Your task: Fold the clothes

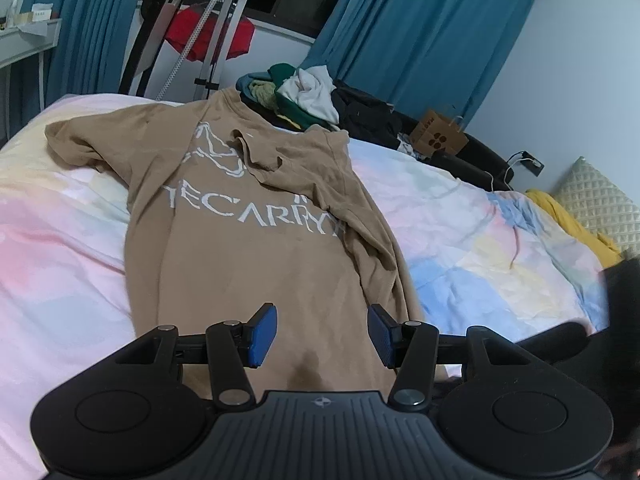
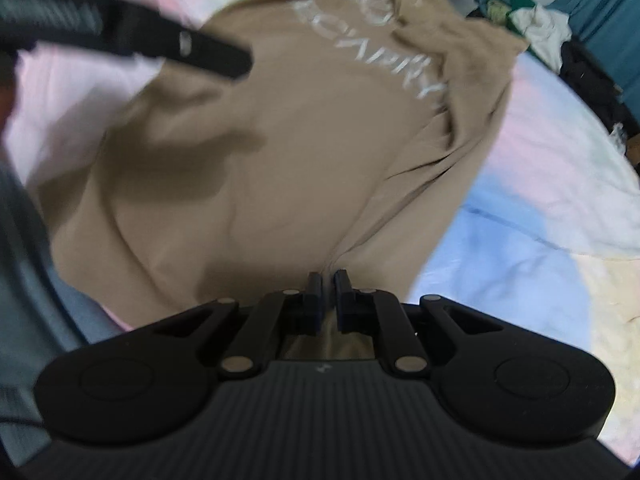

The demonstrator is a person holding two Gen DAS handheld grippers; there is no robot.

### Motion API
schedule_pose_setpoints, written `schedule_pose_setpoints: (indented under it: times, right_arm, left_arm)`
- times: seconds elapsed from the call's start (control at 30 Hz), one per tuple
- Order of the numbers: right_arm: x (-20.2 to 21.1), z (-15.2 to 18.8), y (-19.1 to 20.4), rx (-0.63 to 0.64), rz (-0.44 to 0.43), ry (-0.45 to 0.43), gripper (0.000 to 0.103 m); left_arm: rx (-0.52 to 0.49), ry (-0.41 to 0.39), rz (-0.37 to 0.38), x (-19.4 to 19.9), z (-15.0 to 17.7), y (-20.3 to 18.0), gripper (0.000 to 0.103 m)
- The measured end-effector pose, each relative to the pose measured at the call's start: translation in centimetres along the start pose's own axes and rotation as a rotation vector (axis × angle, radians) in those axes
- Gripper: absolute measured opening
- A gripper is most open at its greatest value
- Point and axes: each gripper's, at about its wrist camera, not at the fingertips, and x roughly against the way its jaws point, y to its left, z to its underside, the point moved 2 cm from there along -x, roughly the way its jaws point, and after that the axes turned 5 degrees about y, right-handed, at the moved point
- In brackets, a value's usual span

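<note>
A tan T-shirt [image 1: 240,240] with white lettering lies spread on the bed, its right sleeve folded in over the body. My left gripper [image 1: 322,334] is open above the shirt's hem, its blue pads clear of the cloth. My right gripper [image 2: 328,284] is shut on the shirt's hem, and the tan T-shirt [image 2: 280,160] is pulled into creases that run to the jaws. The left gripper's arm [image 2: 180,46] shows blurred in the right wrist view at upper left.
The bed has a pastel quilt [image 1: 500,240]. A pile of clothes [image 1: 308,96] lies at its far edge, with a brown paper bag [image 1: 438,136] beside it. A yellow cloth and a cushion [image 1: 600,204] are at right. A drying rack [image 1: 216,32] stands behind.
</note>
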Motion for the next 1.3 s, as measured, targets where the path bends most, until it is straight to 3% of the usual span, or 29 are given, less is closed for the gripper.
schedule_pose_setpoints:
  times: [0.13, 0.23, 0.3, 0.37, 0.5, 0.6, 0.77, 0.9, 1.03, 1.1, 1.17, 1.3]
  right_arm:
    - [-1.2, -0.2, -1.3, -0.137, -0.056, 0.011, 0.012]
    - [0.2, -0.4, -3.6, -0.294, -0.156, -0.022, 0.02]
    - [1.8, -0.5, -5.1, -0.388, -0.24, -0.077, 0.049]
    - [3.1, -1.2, -6.1, -0.454, -0.296, -0.144, 0.061]
    - [4.4, -3.3, -7.8, -0.538, -0.289, -0.258, 0.061]
    - [4.0, -4.9, -8.5, -0.605, -0.234, -0.331, 0.061]
    - [2.7, -4.6, -8.4, -0.626, -0.195, -0.414, 0.061]
    - [1.7, -4.3, -8.3, -0.642, -0.163, -0.48, 0.061]
    - [0.7, -4.1, -8.2, -0.659, -0.132, -0.546, 0.061]
    - [0.5, -4.0, -8.6, -0.678, -0.145, -0.581, 0.068]
    - [-0.3, -4.1, -9.2, -0.698, -0.156, -0.586, 0.074]
    - [-2.1, -4.0, -10.4, -0.759, -0.177, -0.566, 0.073]
  left_arm:
    - [-0.001, -0.011, -0.016, 0.6, -0.1, 0.4, 0.055]
    - [0.012, -0.018, -0.03, 0.8, -0.5, 0.9, 0.059]
    - [0.023, -0.023, -0.042, 0.8, -0.7, 1.3, 0.061]
    - [0.038, -0.025, -0.056, 0.8, -1.0, 1.8, 0.063]
    - [0.07, -0.026, -0.093, 0.5, -1.6, 2.8, 0.07]
    - [0.087, -0.018, -0.128, 0.2, -1.8, 3.5, 0.077]
    - [0.103, 0.005, -0.172, -0.5, -2.0, 4.4, 0.082]
    - [0.155, -0.029, -0.184, -1.0, -2.8, 6.2, 0.088]
    - [0.346, -0.09, -0.152, -2.5, -5.8, 10.8, 0.089]
    - [0.448, -0.108, -0.127, -3.9, -7.4, 13.6, 0.089]
    - [0.553, -0.142, -0.082, -5.4, -8.7, 16.7, 0.089]
    - [0.821, -0.218, 0.011, -8.9, -9.9, 23.1, 0.088]
